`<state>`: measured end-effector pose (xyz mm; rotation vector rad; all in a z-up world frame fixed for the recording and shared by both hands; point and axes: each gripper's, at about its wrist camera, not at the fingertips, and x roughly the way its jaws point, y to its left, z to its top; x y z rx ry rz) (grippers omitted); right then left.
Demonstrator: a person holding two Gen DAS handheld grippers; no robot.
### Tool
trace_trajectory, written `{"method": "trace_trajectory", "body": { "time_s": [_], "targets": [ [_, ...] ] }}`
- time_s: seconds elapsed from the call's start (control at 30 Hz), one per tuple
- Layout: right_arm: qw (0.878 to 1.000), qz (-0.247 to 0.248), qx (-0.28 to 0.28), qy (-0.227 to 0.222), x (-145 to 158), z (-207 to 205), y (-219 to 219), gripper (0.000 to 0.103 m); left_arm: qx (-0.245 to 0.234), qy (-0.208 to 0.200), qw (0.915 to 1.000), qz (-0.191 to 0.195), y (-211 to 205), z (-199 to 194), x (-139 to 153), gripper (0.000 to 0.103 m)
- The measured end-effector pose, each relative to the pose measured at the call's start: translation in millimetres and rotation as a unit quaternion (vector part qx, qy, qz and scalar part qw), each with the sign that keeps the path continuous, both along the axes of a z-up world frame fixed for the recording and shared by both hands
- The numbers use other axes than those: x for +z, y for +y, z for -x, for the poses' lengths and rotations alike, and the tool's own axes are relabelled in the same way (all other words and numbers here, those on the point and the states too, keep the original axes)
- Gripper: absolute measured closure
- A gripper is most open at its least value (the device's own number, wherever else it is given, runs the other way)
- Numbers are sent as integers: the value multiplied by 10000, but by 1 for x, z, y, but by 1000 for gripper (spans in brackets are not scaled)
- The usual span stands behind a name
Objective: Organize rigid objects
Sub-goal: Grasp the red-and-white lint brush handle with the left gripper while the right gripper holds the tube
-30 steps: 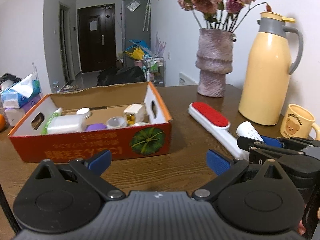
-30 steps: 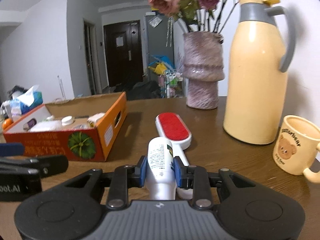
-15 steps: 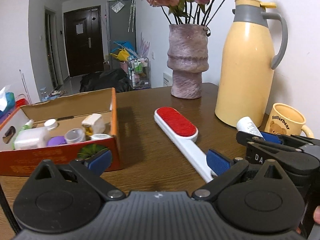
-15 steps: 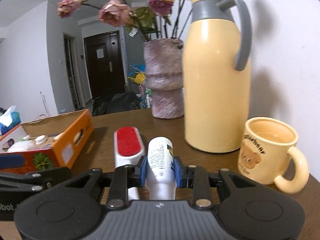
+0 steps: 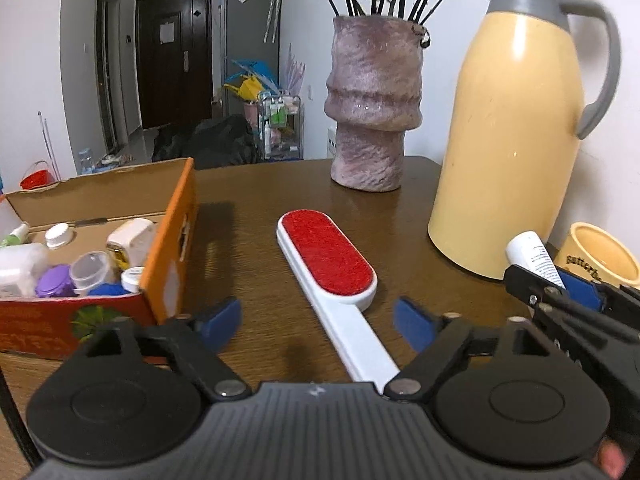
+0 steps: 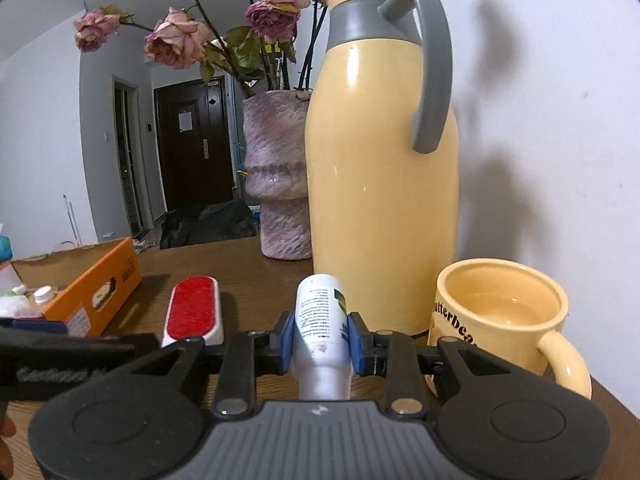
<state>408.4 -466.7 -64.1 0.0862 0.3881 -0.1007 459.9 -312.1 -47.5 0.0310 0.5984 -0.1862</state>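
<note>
The left gripper [image 5: 318, 318] is closing its jaws around the white handle of the lint brush [image 5: 328, 264] lying beside the box [image 5: 172, 240], probably to box it; the right gripper [image 6: 320, 338] is clamping a white tube [image 6: 320, 316] near the mug [image 6: 500, 312], awaiting its place

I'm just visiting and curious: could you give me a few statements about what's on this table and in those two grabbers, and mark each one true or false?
1. The right gripper is clamped on a white plastic tube with printed text. True.
2. The red-padded white lint brush lies inside the orange cardboard box. False: it lies on the brown wooden table, beside the box.
3. The left gripper holds nothing yet. True: its jaws are closing, with the brush's handle between them, untouched.
4. The yellow bear mug is tipped on its side. False: it stands upright beside the tall yellow thermos jug.
</note>
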Motion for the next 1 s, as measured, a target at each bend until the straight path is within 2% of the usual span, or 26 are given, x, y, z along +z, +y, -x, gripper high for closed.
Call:
{"method": "trace_trajectory", "body": {
  "time_s": [0.23,0.47,0.8,0.83,0.9,1.0],
  "targets": [
    [9998,196,23,-72,-2,-14,-4,76,107,68,9998,163,-10,-25,-4,22],
    [9998,173,77,-32,-5,-31,-10,76,216,215,9995,93,-23,-51,-11,22],
    [9998,119,146,-3,-6,-36,-10,76,482,674,9966,-32,-33,-79,-27,25],
    [9998,121,144,4,-6,-37,-10,76,508,694,9962,-95,-34,-81,-28,26],
    [9998,124,134,1,-6,-36,-10,76,463,752,9960,-139,-36,-84,-31,36],
    [9999,120,119,2,-5,-36,-10,76,390,714,9963,-287,-39,-84,-32,41]
  ]
}}
